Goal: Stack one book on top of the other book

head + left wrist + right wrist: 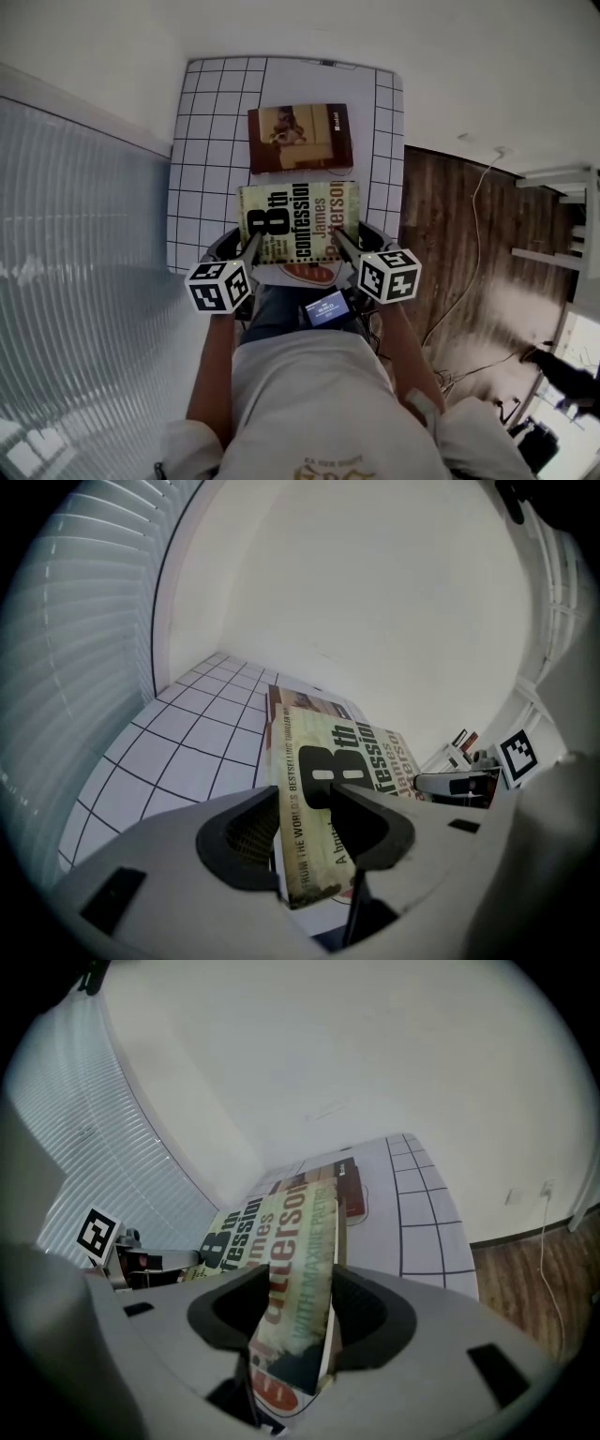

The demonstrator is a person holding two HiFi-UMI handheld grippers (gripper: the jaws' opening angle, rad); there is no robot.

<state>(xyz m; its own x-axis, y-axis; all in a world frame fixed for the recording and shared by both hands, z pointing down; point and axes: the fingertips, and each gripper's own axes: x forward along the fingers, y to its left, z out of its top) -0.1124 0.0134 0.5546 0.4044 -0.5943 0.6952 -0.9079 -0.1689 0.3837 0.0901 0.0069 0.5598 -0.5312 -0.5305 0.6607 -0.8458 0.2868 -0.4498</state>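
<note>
A cream-and-green paperback [298, 221] hangs lifted above the near part of the gridded table [202, 141]. My left gripper [251, 246] is shut on its near left corner and my right gripper [339, 240] is shut on its near right corner. In the left gripper view the paperback [323, 789] sits edge-on between the dark pads. In the right gripper view the paperback [295, 1279] is likewise clamped, tilted up. A brown book [300, 137] lies flat on the table just beyond the lifted one, and the brown book [352, 1190] also shows past the paperback's far edge.
A red-and-white round marking [307, 273] lies on the table under the lifted paperback. Window blinds [66, 244] run along the left. Wooden floor [459, 234] with a cable lies to the right of the table. The wall stands close behind the table's far edge.
</note>
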